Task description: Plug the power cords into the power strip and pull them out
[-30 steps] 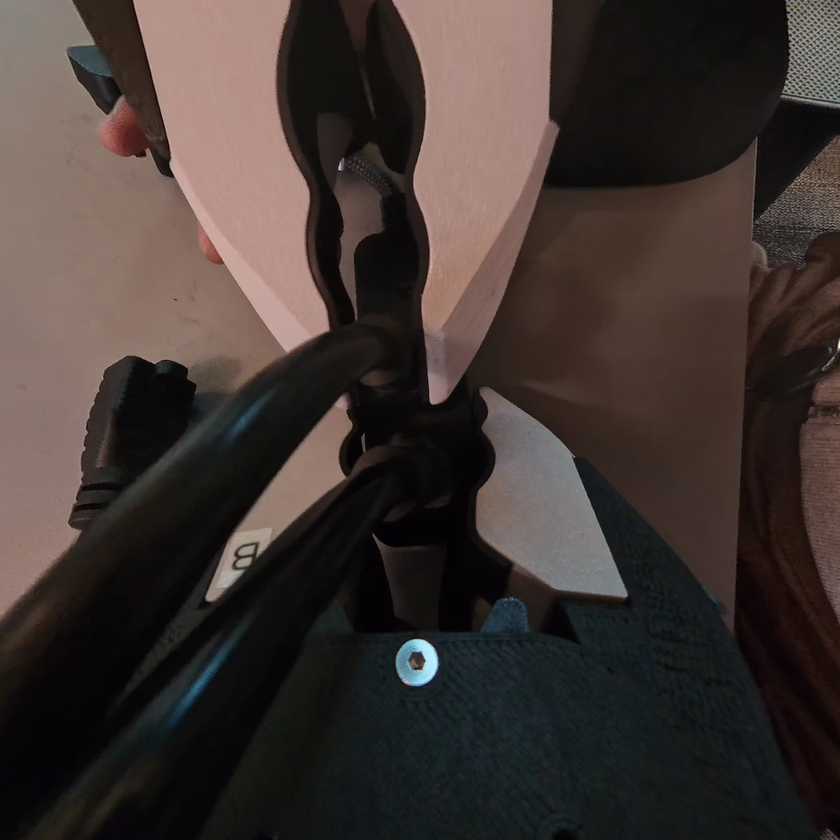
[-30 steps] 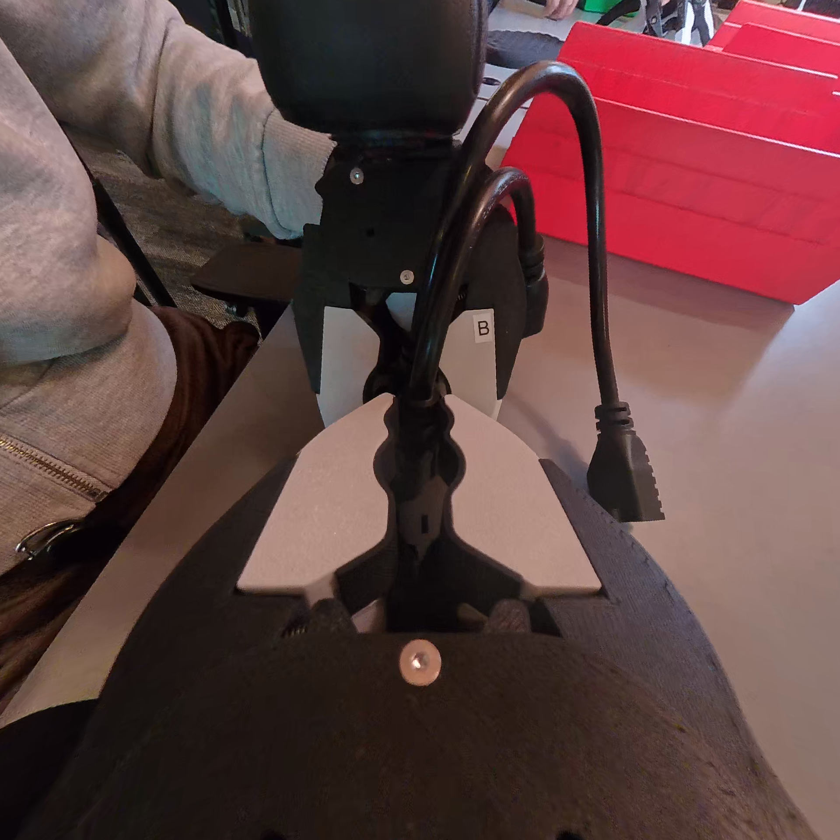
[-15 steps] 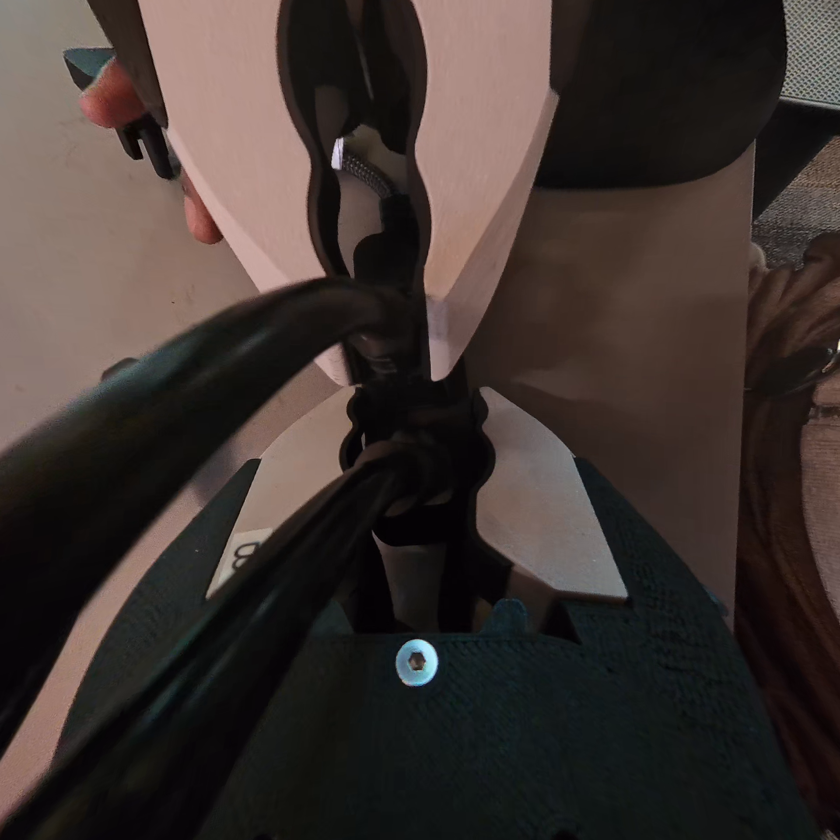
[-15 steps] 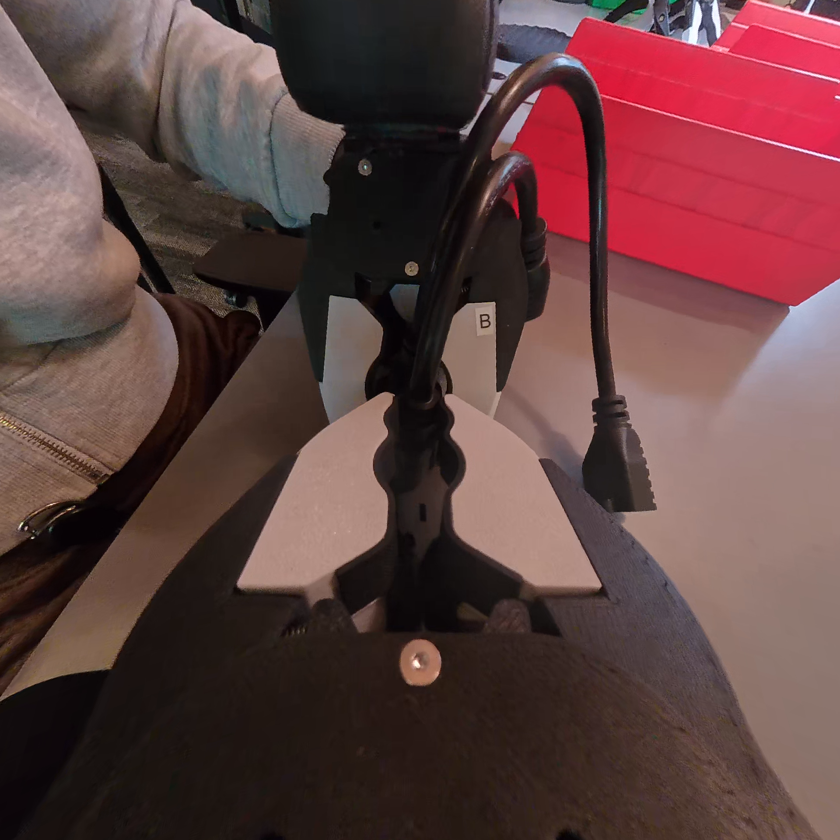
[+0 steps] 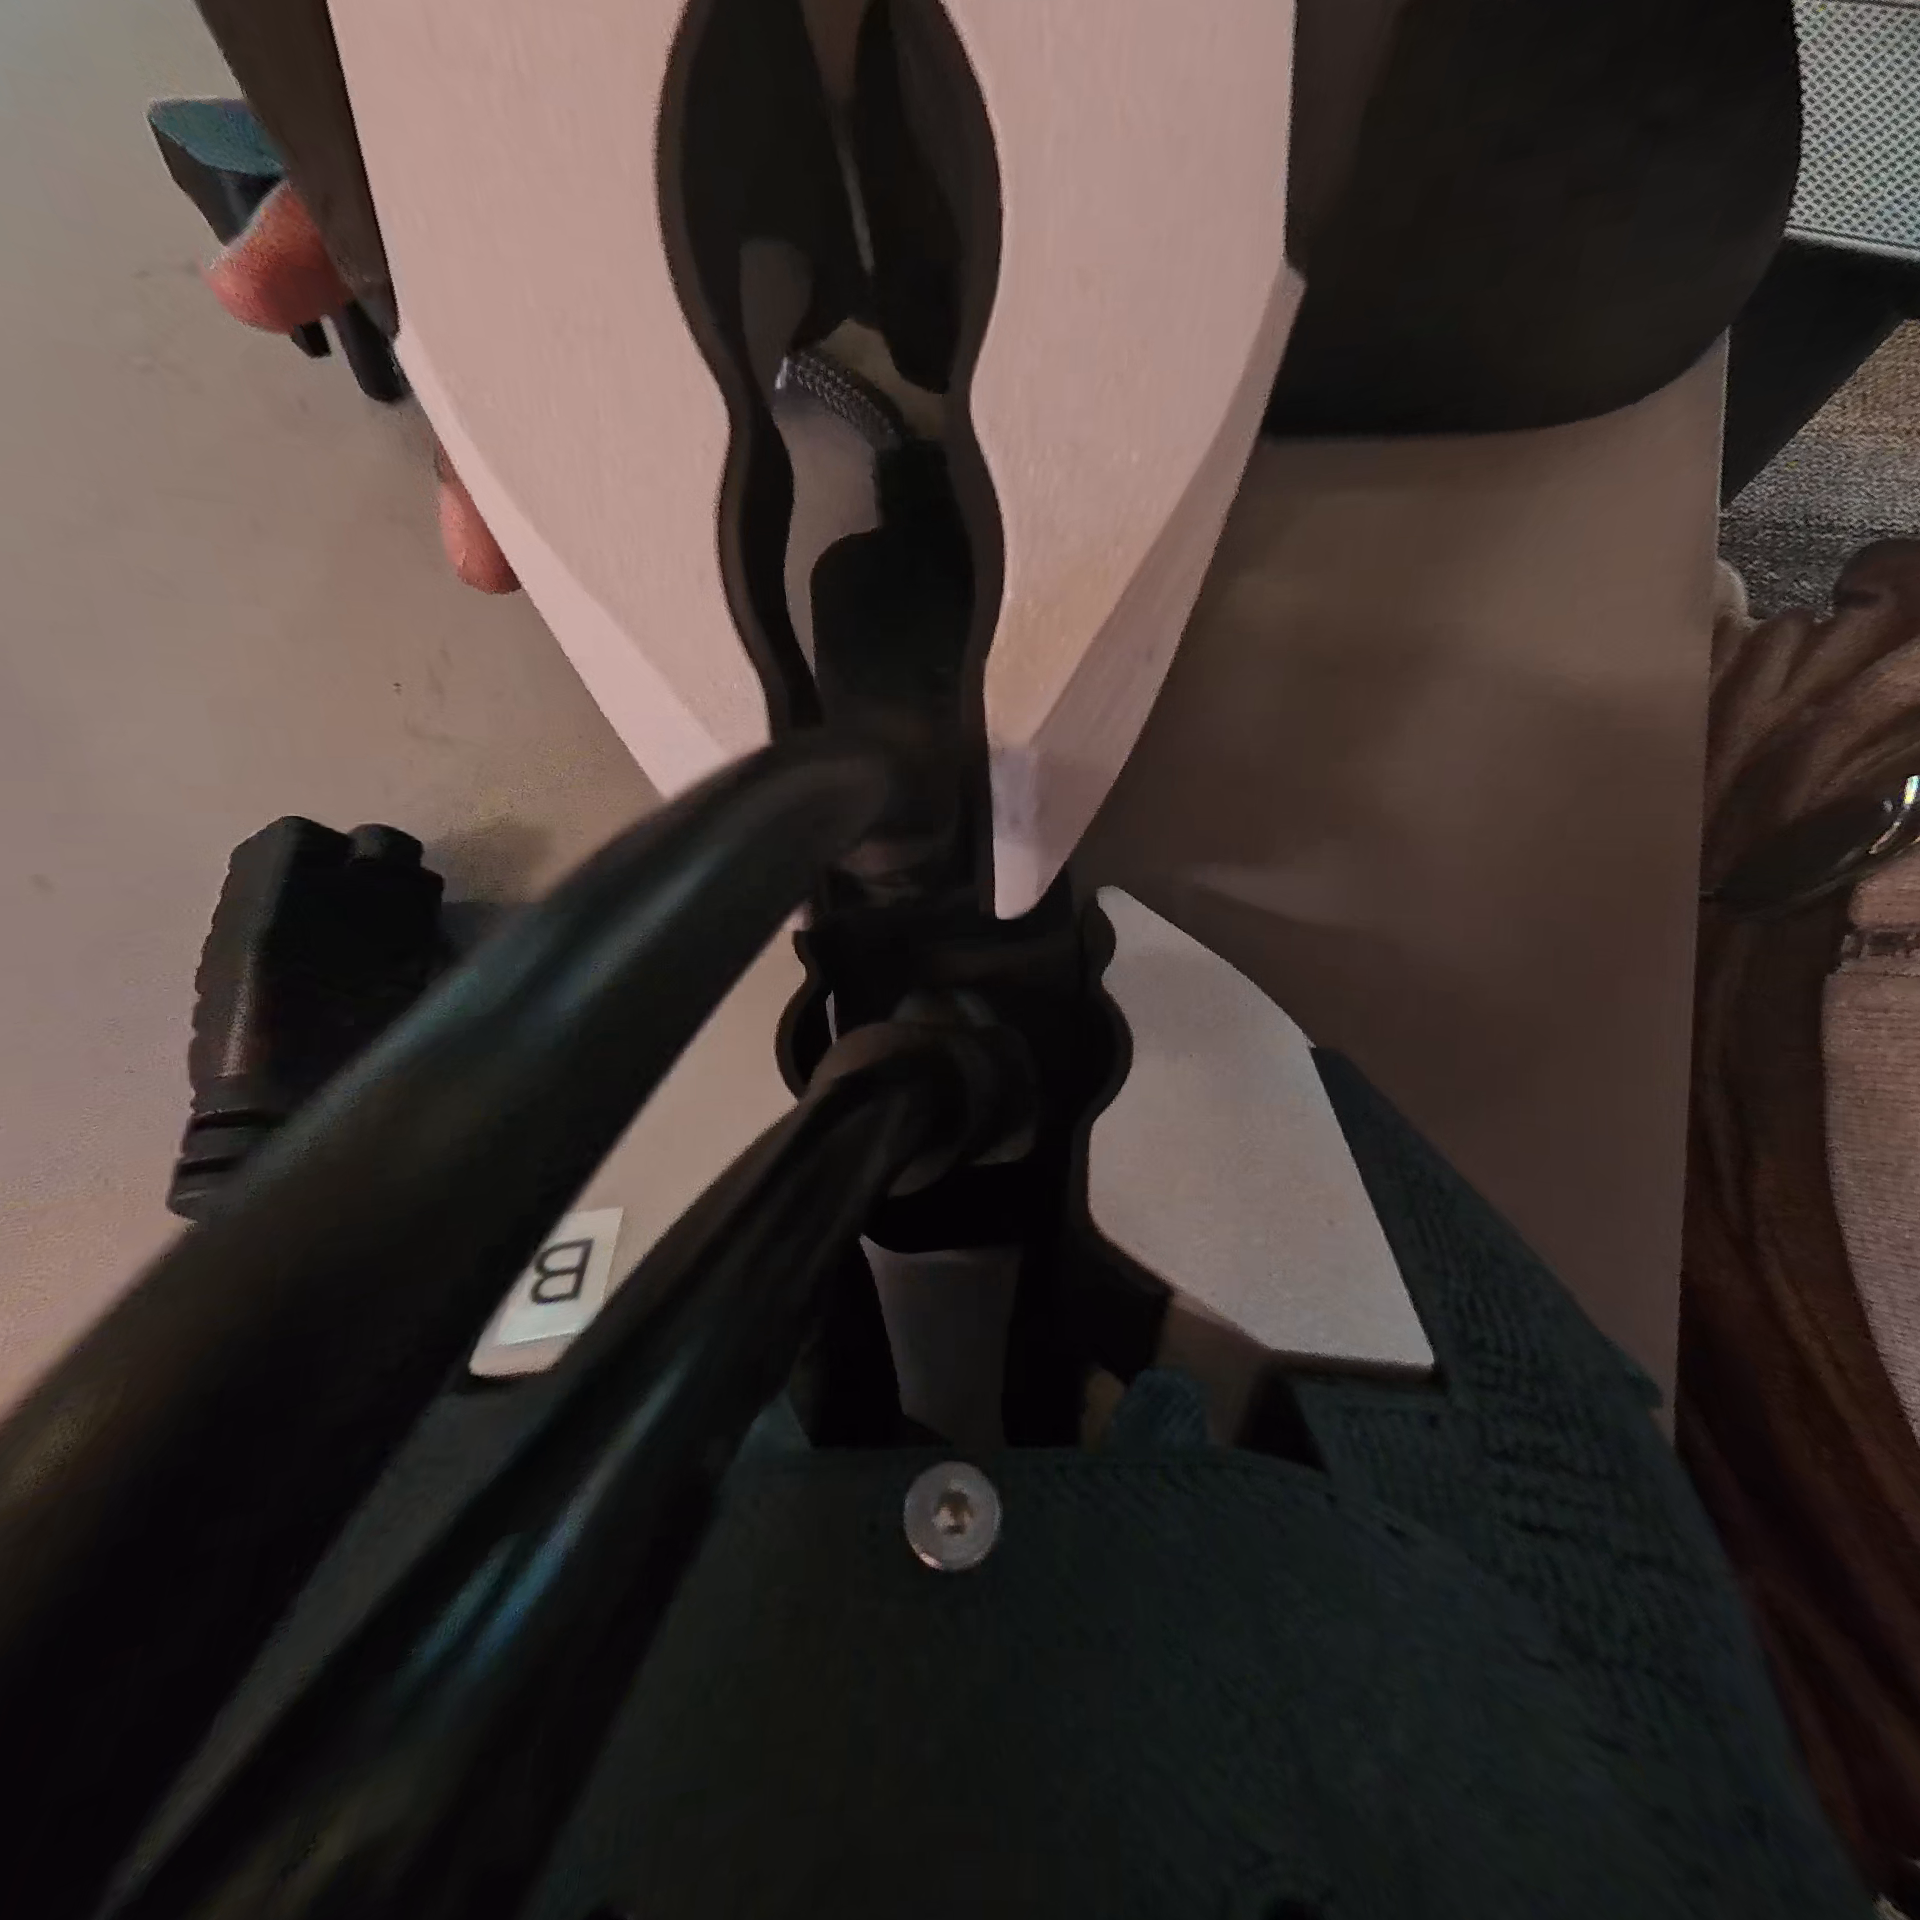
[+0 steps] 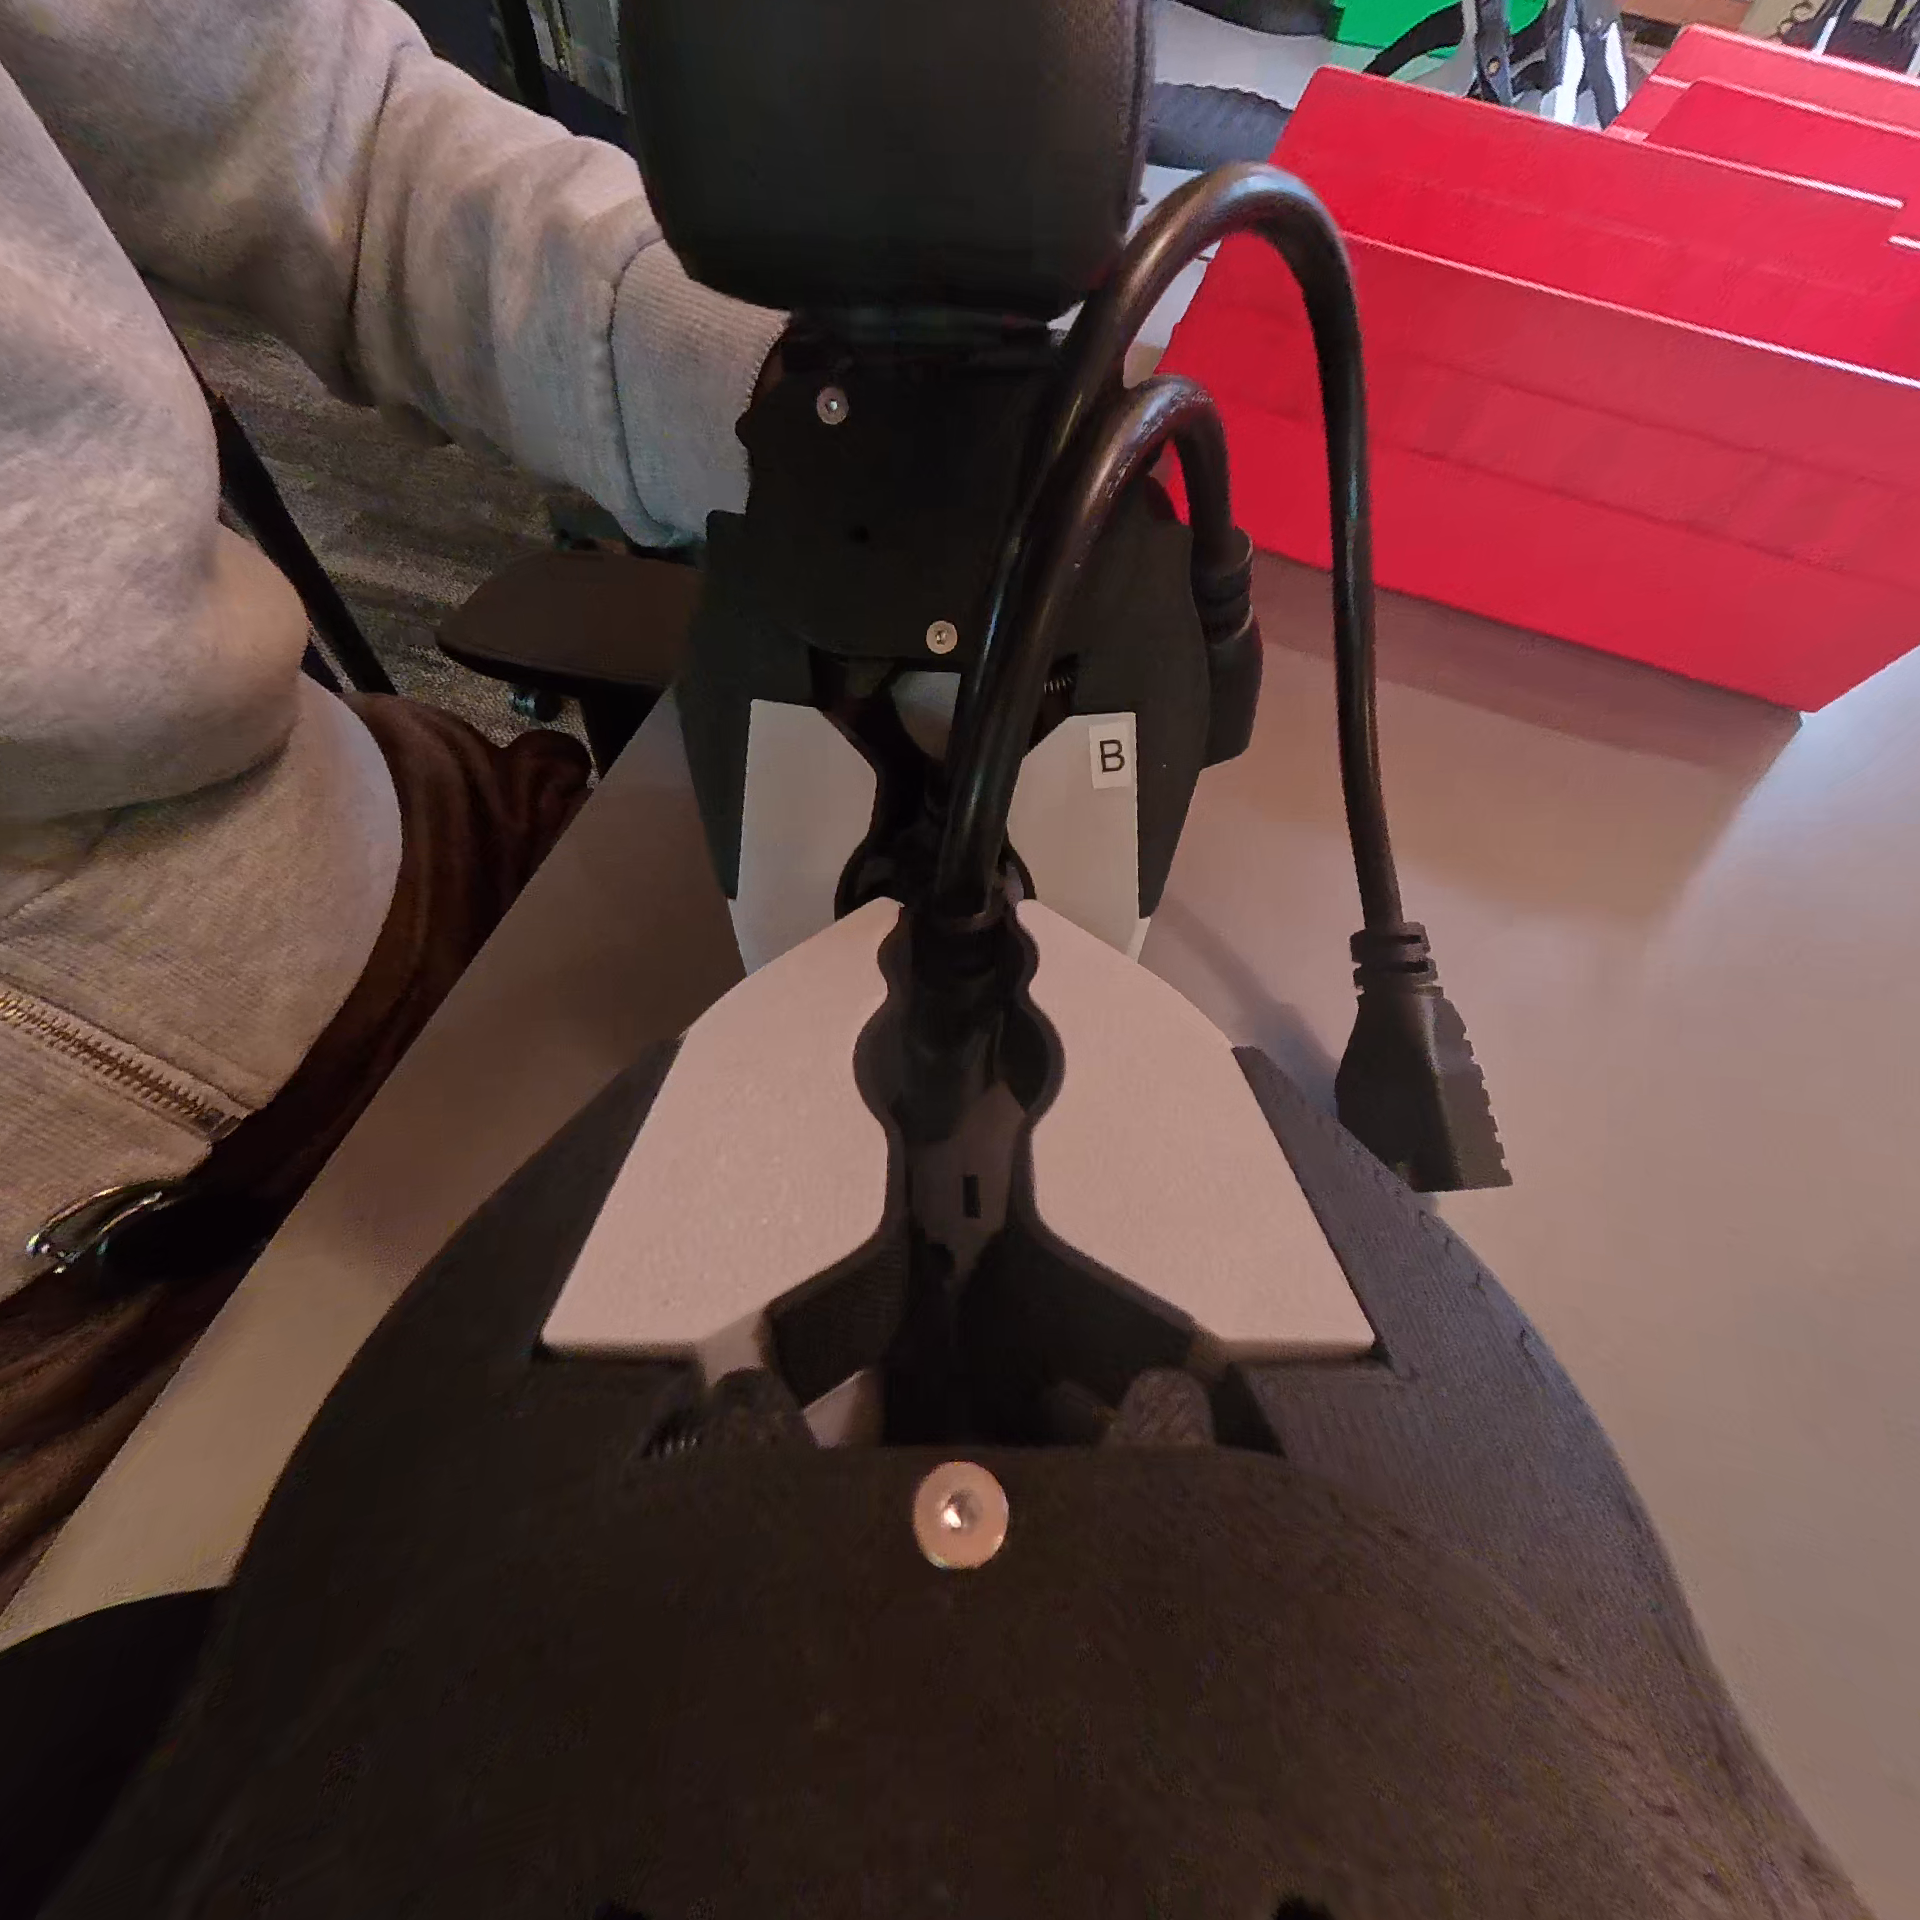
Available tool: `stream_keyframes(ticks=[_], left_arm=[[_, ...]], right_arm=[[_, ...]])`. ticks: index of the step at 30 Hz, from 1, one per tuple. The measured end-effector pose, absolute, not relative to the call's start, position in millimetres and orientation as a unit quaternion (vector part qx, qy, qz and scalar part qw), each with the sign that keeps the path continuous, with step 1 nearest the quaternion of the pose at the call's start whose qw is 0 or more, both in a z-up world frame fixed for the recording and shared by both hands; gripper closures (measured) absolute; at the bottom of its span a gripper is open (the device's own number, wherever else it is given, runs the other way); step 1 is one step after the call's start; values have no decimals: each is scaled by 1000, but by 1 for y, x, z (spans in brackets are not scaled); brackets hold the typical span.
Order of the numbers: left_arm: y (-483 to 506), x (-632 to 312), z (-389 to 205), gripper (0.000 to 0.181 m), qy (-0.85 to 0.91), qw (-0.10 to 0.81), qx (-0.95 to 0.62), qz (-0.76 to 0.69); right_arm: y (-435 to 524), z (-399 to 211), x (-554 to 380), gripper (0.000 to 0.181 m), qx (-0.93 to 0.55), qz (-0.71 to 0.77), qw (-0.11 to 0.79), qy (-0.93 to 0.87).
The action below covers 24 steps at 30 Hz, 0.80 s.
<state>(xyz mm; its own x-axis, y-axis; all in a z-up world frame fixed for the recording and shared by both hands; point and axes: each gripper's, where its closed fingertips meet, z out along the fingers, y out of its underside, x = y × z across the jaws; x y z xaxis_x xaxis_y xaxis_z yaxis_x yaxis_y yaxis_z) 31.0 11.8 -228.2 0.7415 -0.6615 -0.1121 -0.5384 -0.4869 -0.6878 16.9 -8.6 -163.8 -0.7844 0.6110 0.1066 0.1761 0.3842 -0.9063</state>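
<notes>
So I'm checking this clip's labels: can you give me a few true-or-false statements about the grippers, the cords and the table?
1. The right gripper is shut on a black cord. True.
2. The left gripper hangs open and empty. False: its jaws are closed on a black cord end.
3. A free black connector hangs at the end of a cord, to the right of the right gripper. True.
4. Blue boxes stand at the back of the table. False: the boxes are red.
5. The two grippers meet tip to tip. True.
6. A power strip lies in plain sight on the table. False: none shows in either view.
</notes>
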Motion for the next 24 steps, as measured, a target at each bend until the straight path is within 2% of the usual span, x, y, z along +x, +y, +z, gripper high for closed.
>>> stream_keyframes(ticks=[3, 7, 8, 14, 24], left_arm=[[12, 32, -228, 135, 351, 365, -858, -84], [13, 31, -229, 135, 346, 364, -860, -87], [13, 31, -229, 142, 347, 363, -861, -87], [13, 31, -229, 136, 346, 363, -861, -88], [13, 31, -229, 137, 346, 363, -861, -89]], right_arm=[[-5, -164, 20, 165, -239, 493, 218, -808], [-5, -164, 19, 165, -245, 493, 219, -806], [-6, -164, 17, 166, -249, 493, 221, -804], [-5, -164, 18, 165, -248, 491, 225, -805], [-5, -163, 16, 166, -254, 496, 221, -801]])
